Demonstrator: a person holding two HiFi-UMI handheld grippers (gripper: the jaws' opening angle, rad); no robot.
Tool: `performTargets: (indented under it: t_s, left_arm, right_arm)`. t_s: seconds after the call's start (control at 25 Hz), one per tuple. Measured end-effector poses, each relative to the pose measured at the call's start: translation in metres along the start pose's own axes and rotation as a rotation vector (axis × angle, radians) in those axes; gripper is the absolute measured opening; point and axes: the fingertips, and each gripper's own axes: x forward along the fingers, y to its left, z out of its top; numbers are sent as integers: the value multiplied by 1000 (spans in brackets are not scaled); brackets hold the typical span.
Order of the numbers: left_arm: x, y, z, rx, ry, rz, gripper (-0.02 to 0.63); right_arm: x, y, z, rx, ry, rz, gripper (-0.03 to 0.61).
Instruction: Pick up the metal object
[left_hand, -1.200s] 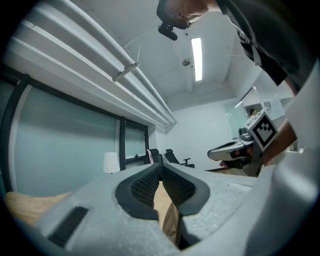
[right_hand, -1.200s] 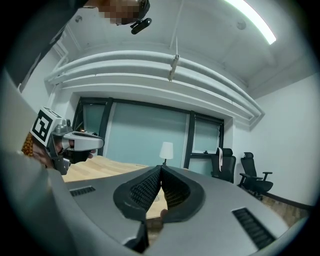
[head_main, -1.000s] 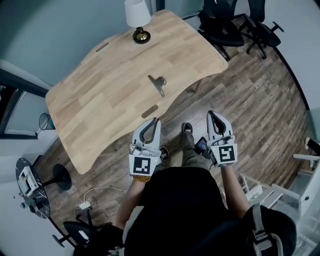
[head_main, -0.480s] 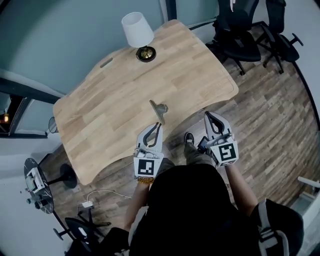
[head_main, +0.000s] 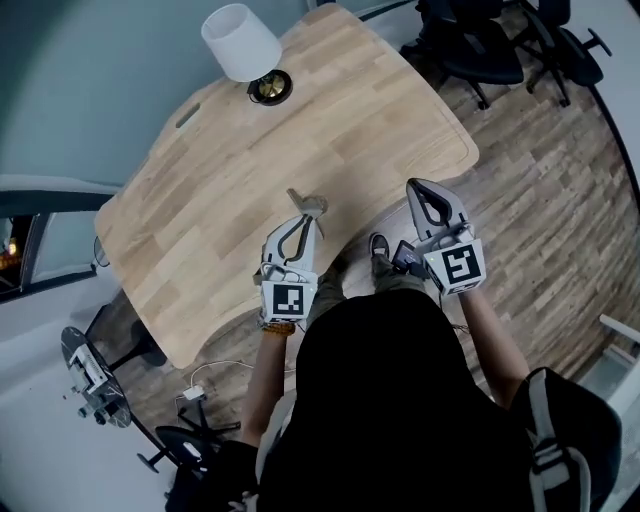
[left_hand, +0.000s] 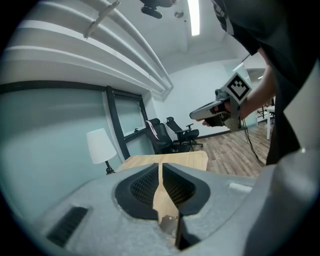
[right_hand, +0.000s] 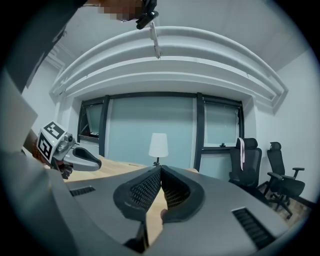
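Head view first: stepped closer to the wooden table (head_main: 350, 110) than a second ago, with the left gripper (head_main: 306, 222) brought up over the near edge. Reaches now almost to the metal object (head_main: 307, 203), a small shiny clip lying flat on the wood near that edge, just past the left tips. Looks close to touching from up here, but hard to be sure. Holds the right gripper (head_main: 415, 186) off to the side, past the table edge and over the floor (head_main: 540, 200), apart from the clip. Left gripper view next: pressed tight together, both left fingers (left_hand: 142, 187), with only a thin crack between and bare wood showing through. Grabs nothing. Shows a small shiny bit low in the crack, but cannot tell whether that is the clip. Also shows the white lamp (left_hand: 100, 146) far back on the table. Right gripper view last: clenched shut as well, the right fingers (right_hand: 145, 192), with nothing held. Points across the table toward the lamp. Means the reaching part looks nearly over, but the picking up has not begun. Probably needs the left fingers spread wide first, then lowered around the clip and squeezed.
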Motion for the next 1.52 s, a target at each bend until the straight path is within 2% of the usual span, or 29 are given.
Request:
performTargets:
  t_s: [0.08,0.28,0.56,0.64,0.88,1.12,1.4,1.52]
  left_arm:
    - [12,1,-21,23,40,-45,35]
    - [34,-5,-60,18,142,-139,37]
    - [58,-14,-90,77,216,-250,46]
    - [62,-17,-104,80,263,-284,122]
    - [68,-30,-154,93,442,-398,246]
    - [72,-32,-193,70,569,-454,297]
    - [77,-38,-223,71,667,-502,345]
    - [80,-41,-232,71,696,-520,345]
  right_arm:
    - [4,-5,2,6,-3,-22,3]
    - [5,-19,3,29,-7,-70,3]
    - [10,-28,-6,55,14,-97,3]
    - [12,-28,-7,58,18,-95,3]
    - [19,-24,-6,53,12,-85,3]
    - [25,-22,-8,63,23,-77,3]
    - [21,-21,-9,63,35,-79,3]
    - [18,-22,-9,59,38,-81,3]
